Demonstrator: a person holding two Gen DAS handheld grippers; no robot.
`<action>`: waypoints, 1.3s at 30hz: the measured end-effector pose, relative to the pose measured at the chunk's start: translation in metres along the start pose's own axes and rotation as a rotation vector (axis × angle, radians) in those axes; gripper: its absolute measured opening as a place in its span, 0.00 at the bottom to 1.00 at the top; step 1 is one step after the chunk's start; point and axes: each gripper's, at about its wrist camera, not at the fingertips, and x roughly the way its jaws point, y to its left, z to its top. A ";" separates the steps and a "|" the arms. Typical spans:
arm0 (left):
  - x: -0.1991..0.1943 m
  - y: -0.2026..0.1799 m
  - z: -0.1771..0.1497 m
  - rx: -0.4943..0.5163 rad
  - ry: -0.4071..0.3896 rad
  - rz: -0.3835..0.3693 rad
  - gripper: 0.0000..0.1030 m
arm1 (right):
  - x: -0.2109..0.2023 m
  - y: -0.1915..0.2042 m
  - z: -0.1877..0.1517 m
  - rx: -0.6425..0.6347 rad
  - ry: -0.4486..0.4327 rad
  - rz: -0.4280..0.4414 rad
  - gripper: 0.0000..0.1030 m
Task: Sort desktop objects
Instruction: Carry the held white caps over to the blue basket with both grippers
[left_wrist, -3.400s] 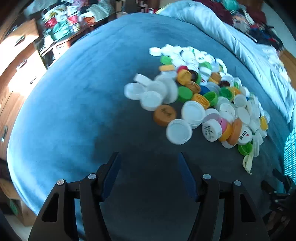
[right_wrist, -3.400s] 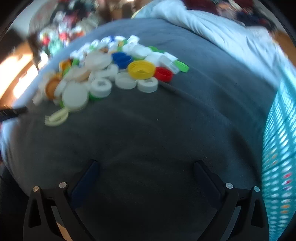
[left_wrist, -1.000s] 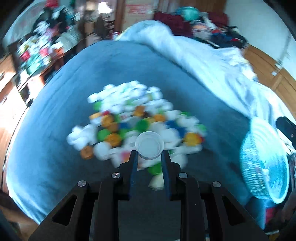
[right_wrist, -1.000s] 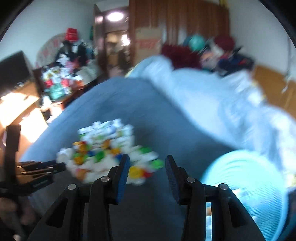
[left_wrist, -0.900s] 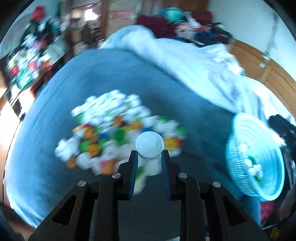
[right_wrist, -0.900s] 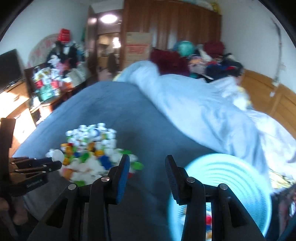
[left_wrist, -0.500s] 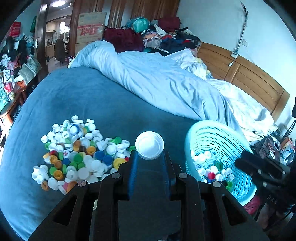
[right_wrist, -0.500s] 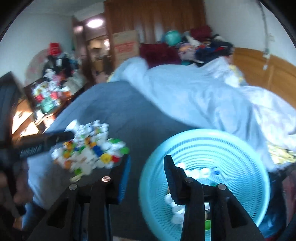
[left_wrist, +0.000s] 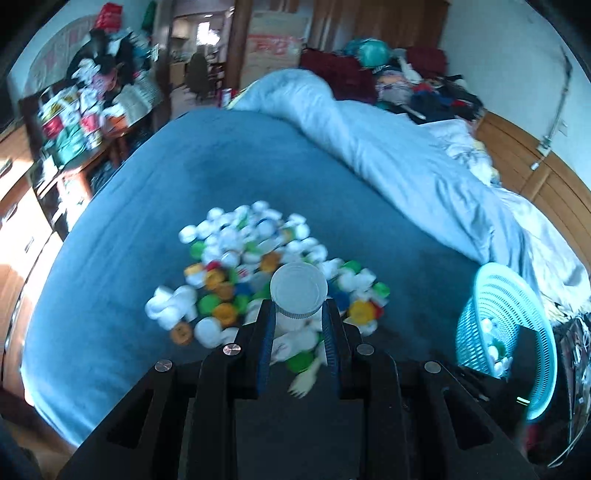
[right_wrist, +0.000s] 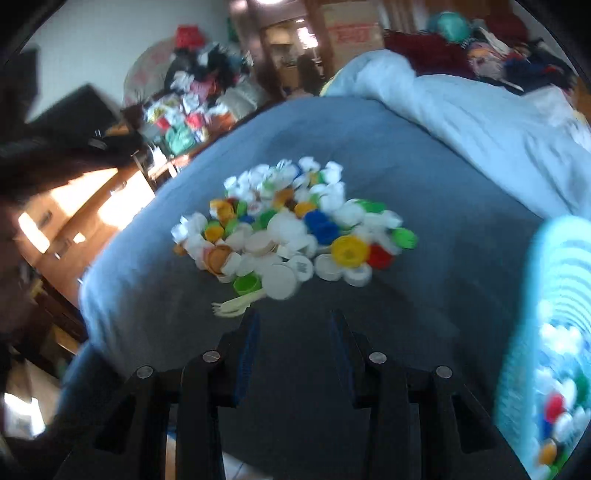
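Observation:
My left gripper (left_wrist: 298, 317) is shut on a white bottle cap (left_wrist: 298, 291) and holds it above a pile of coloured bottle caps (left_wrist: 258, 280) on the blue bedspread. The turquoise mesh basket (left_wrist: 506, 295), with several caps inside, stands at the right. In the right wrist view my right gripper (right_wrist: 293, 328) has its jaws partly open and holds nothing, just short of the same cap pile (right_wrist: 291, 229). A cream plastic fork (right_wrist: 236, 304) lies at the pile's near edge. The basket (right_wrist: 546, 332) is at the far right.
A rumpled light-blue duvet (left_wrist: 406, 158) covers the bed's far right. A cluttered desk (left_wrist: 77, 110) and wooden drawers (left_wrist: 18, 206) stand to the left. A wooden headboard (left_wrist: 546, 173) is at the right. The bed's near edge (right_wrist: 88, 332) drops off at the lower left.
My left gripper, still holding the white cap, has swung back left and down over the pile. The right gripper has turned from the basket toward the pile.

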 end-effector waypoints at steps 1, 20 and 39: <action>0.002 0.005 -0.003 -0.004 0.008 0.005 0.21 | 0.019 0.005 0.002 -0.005 0.024 0.002 0.41; 0.017 -0.009 -0.006 0.029 0.043 -0.077 0.21 | -0.040 -0.001 0.039 0.039 -0.101 -0.141 0.40; 0.004 -0.228 0.011 0.357 0.007 -0.285 0.21 | -0.253 -0.093 0.013 0.208 -0.282 -0.507 0.40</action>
